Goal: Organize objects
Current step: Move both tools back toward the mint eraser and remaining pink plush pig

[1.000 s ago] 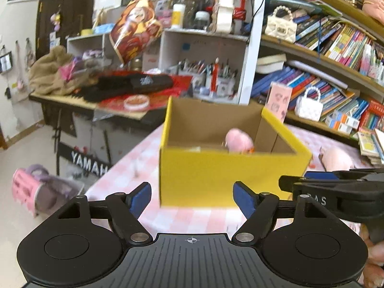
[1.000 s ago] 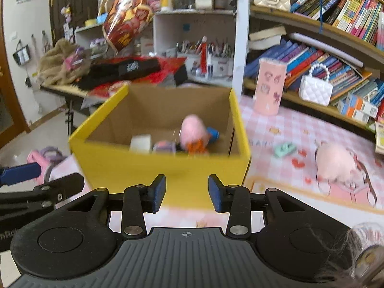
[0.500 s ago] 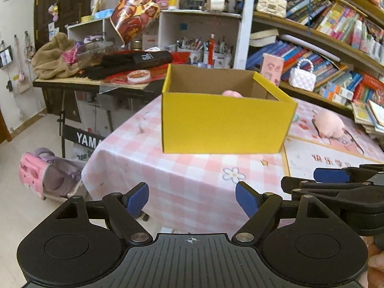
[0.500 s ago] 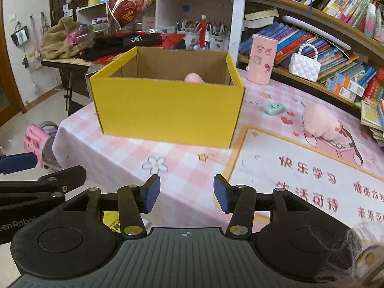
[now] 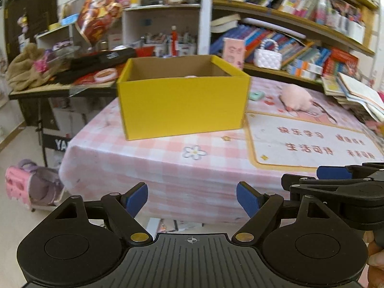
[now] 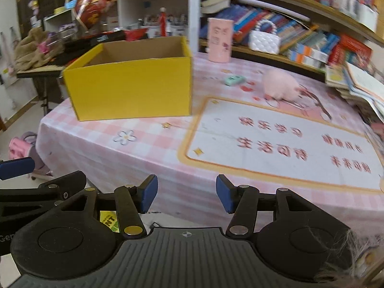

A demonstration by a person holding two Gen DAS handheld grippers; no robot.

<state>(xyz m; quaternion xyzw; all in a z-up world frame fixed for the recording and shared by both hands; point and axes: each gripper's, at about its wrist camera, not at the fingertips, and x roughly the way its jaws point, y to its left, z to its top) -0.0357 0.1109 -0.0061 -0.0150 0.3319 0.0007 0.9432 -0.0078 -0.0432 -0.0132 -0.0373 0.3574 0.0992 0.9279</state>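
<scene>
A yellow cardboard box [image 5: 182,105] [image 6: 132,91] stands on the pink checked tablecloth [image 5: 153,163] [image 6: 153,148], with the top of a pink toy [image 5: 192,76] just showing over its rim. A pink plush [image 5: 296,96] [image 6: 282,85] and a small mint-green item [image 5: 255,95] [image 6: 234,80] lie on the table to the box's right. My left gripper [image 5: 192,200] hangs open and empty off the table's near edge. My right gripper [image 6: 186,196] is beside it, its jaws opening, with nothing between them.
A printed white mat [image 6: 283,144] with a yellow border covers the table's right half. A pink cup [image 6: 219,39] and a white beaded handbag [image 6: 264,39] stand behind it below bookshelves [image 6: 312,24]. A cluttered keyboard stand [image 5: 60,81] is at left. A pink bag [image 5: 26,187] lies on the floor.
Both grippers have drawn back from over the box to beyond the table's near edge. The right gripper's jaws have widened from nearly shut; the left's widened slightly.
</scene>
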